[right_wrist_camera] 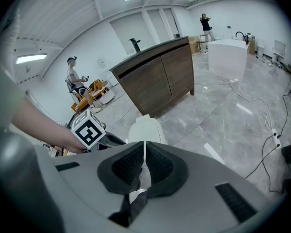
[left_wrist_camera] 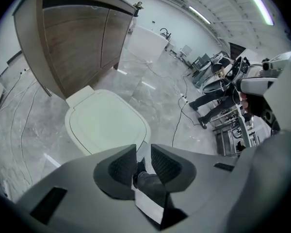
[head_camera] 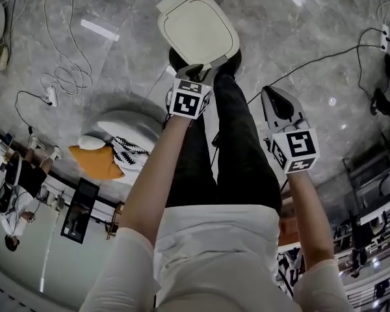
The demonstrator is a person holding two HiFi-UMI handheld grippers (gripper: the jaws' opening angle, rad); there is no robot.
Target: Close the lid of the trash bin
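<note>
— What's on your screens?

— Grey marble floor (head_camera: 299, 38) all round, and a brown wooden cabinet (left_wrist_camera: 77, 38) standing on it. Just in front of the cabinet sits the trash bin (left_wrist_camera: 106, 125), with its cream lid (head_camera: 198, 28) lying flat on top, closed.

— And the tools?

— My left gripper (left_wrist_camera: 143, 152) hangs over the bin's near edge, pointing steeply down. Its jaws are released, with a clear gap and nothing in it. My right gripper (right_wrist_camera: 144, 147) is off to the right of the bin, jaws clenched together on nothing. A white cable (head_camera: 68, 77) lies looped on the floor, well to the left.
</note>
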